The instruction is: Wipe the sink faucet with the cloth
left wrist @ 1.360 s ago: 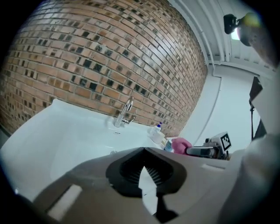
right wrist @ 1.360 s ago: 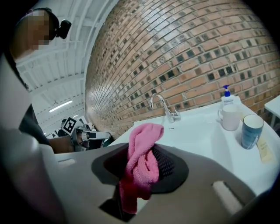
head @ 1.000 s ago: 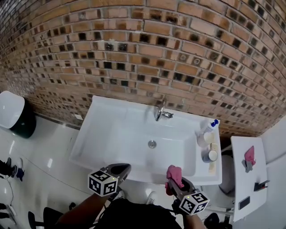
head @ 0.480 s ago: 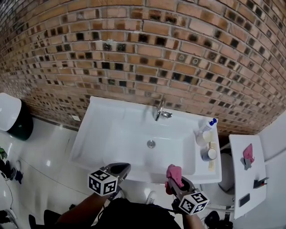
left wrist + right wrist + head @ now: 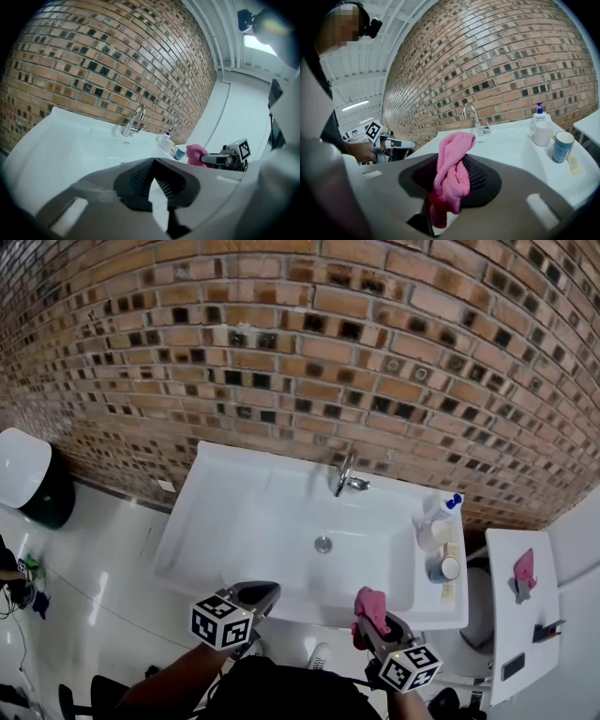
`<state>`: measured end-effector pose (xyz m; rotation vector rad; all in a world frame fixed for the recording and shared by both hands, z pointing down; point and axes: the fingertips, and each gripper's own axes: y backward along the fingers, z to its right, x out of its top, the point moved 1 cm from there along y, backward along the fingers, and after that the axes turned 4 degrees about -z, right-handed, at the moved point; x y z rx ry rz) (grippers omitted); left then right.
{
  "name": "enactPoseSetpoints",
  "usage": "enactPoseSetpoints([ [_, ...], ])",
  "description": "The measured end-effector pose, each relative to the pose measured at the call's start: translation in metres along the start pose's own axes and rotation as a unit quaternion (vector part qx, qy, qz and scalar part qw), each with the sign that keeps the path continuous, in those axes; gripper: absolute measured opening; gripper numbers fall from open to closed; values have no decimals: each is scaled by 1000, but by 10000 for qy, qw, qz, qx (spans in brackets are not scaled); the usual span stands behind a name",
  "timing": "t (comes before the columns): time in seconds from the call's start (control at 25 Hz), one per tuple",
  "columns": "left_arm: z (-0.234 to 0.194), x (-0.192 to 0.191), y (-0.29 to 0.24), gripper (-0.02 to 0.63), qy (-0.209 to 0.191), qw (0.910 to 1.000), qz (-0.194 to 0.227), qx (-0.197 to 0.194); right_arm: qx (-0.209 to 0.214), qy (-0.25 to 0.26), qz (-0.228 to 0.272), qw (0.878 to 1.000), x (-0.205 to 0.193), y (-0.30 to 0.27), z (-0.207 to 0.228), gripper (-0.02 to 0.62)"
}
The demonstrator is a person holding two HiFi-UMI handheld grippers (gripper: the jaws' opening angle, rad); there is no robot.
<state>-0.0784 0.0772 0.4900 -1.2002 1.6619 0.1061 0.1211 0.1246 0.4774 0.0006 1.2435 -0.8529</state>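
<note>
Head view: glossy white rectangular sink (image 5: 216, 521) against a rough brick wall (image 5: 281, 352), with a curved chrome faucet (image 5: 345, 474) at its back edge.
Left gripper view: your left gripper (image 5: 152, 161) has its ribbed jaws closed on nothing.
Right gripper view: your right gripper (image 5: 457, 164) pinches the fuzzy pink cloth (image 5: 450, 185) by the sink's front edge.

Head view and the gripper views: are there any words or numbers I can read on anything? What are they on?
No word or number can be read anywhere.
Left marker cube and right marker cube: black-and-white square patterns only, no letters.
Soap bottle: label too small to read.
Blue cup: no print shows.
Yellowish strip beside the cup: any print is too blurred to read.
</note>
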Motion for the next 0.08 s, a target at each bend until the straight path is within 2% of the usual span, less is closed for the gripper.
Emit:
enactPoseSetpoints([
  [0.08, -1, 0, 2, 3, 0, 10000, 2, 17, 4, 31, -6, 10000, 1, 0, 0, 132],
])
